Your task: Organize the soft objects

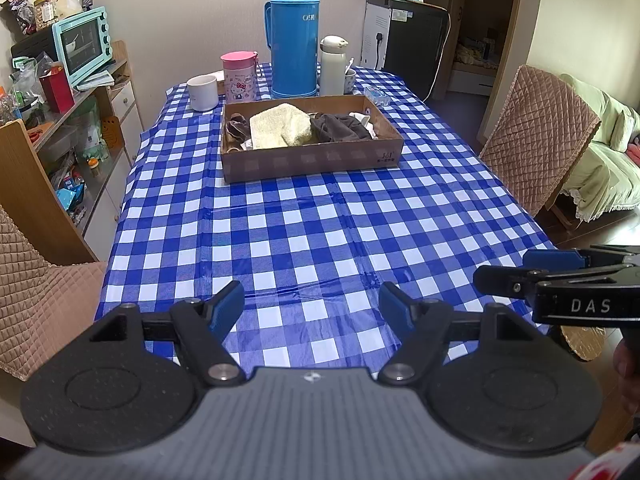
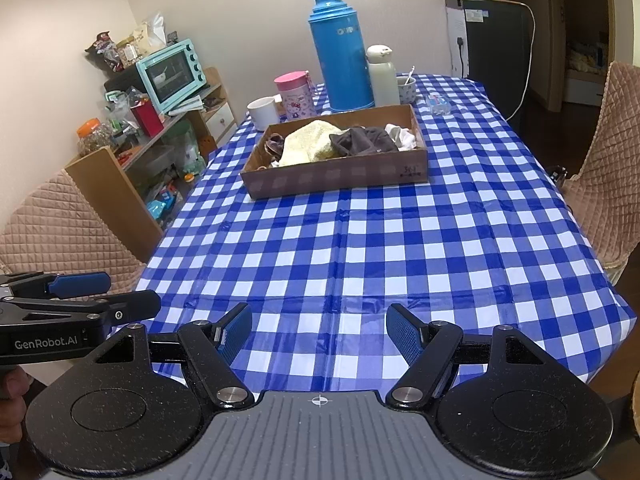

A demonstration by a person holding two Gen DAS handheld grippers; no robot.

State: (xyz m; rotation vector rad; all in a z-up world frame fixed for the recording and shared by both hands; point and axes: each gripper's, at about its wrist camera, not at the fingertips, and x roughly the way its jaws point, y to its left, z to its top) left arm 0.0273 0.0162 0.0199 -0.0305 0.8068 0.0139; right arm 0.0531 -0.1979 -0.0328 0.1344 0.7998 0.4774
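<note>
A shallow cardboard box point(image 1: 312, 158) point(image 2: 340, 178) stands on the far half of the blue-checked table. In it lie a pale yellow towel point(image 1: 280, 126) point(image 2: 306, 142), a dark grey cloth point(image 1: 340, 128) point(image 2: 364, 140), a white cloth point(image 2: 402, 136) and a small brown item point(image 1: 236, 128) point(image 2: 275, 143). My left gripper point(image 1: 311, 306) is open and empty above the near table edge. My right gripper point(image 2: 319, 330) is open and empty beside it. Each gripper shows at the edge of the other's view.
Behind the box stand a blue thermos point(image 1: 294, 36), a white bottle point(image 1: 333, 66), a pink Hello Kitty jar point(image 1: 239, 76) and a white mug point(image 1: 203, 92). Quilted chairs point(image 1: 536, 136) flank the table. A cluttered shelf with a teal oven point(image 1: 82, 42) is on the left.
</note>
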